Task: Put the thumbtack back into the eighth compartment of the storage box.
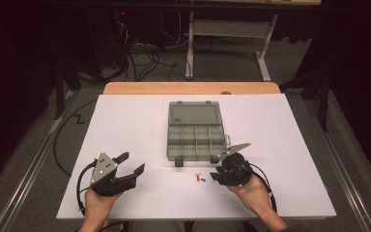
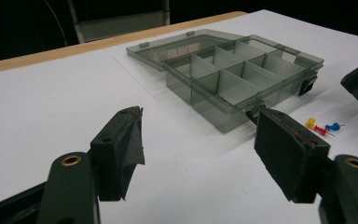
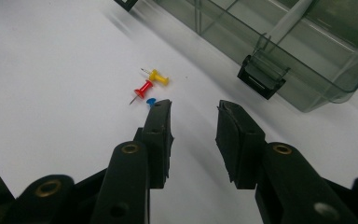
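**Right fingers parted beside three pushpins, left fingers wide and empty**

Nearest the person, the left gripper (image 1: 127, 170) hovered over bare white bench (image 1: 125, 121), its fingers (image 2: 121, 149) spread wide with nothing between them. The right gripper (image 1: 216, 177) hung low over the bench, its fingers (image 3: 160, 135) parted with a moderate gap and nothing caught in it; they gripped no object.

Just off the tip of one right finger lay three pushpins in a tight cluster. The blue pushpin (image 3: 151, 101) sat almost against that fingertip, partly hidden by it. The red pushpin (image 3: 142, 89) lay just beyond, on its side, and the yellow pushpin (image 3: 159, 77) lay next to the red one, slightly farther out. All three rested on the bench, outside the gap between the fingers.

Beyond the right fingers stood the grey translucent organizer box (image 1: 195, 140), its latch (image 3: 261, 77) facing them, its compartments looking empty. Its lid (image 1: 195, 113) lay open flat on the far side.
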### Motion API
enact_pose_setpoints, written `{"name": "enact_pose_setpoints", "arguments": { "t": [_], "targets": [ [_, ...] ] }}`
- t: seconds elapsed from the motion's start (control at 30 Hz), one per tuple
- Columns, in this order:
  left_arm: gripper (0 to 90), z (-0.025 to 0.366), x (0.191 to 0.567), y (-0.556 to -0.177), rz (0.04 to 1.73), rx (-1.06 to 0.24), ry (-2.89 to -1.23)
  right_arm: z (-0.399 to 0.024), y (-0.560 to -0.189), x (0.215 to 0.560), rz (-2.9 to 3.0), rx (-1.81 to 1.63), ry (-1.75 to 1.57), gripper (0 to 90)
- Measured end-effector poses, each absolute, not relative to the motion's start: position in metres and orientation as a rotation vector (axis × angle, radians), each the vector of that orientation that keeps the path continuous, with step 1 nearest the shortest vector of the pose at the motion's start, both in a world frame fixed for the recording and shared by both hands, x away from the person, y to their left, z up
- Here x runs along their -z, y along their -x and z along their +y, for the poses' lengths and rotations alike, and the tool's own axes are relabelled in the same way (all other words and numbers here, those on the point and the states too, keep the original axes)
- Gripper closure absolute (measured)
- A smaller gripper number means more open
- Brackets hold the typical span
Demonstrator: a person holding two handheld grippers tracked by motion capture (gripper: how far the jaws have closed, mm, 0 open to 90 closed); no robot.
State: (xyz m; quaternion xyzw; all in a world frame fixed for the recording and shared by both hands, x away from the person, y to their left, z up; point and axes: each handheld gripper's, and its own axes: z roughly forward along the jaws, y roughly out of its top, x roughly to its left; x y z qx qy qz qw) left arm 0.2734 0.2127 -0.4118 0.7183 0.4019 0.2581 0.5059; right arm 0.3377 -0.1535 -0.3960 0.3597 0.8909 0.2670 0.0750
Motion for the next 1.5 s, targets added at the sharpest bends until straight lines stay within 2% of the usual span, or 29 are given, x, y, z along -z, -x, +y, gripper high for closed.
{"name": "enact_pose_setpoints", "arguments": {
  "t": [1.5],
  "targets": [
    [32.6,0.212,0.412,-0.274,0.966,-0.617,-1.736,-0.109,-0.351,0.409,2.818,-0.582,-1.024,71.2]
  ]
}}
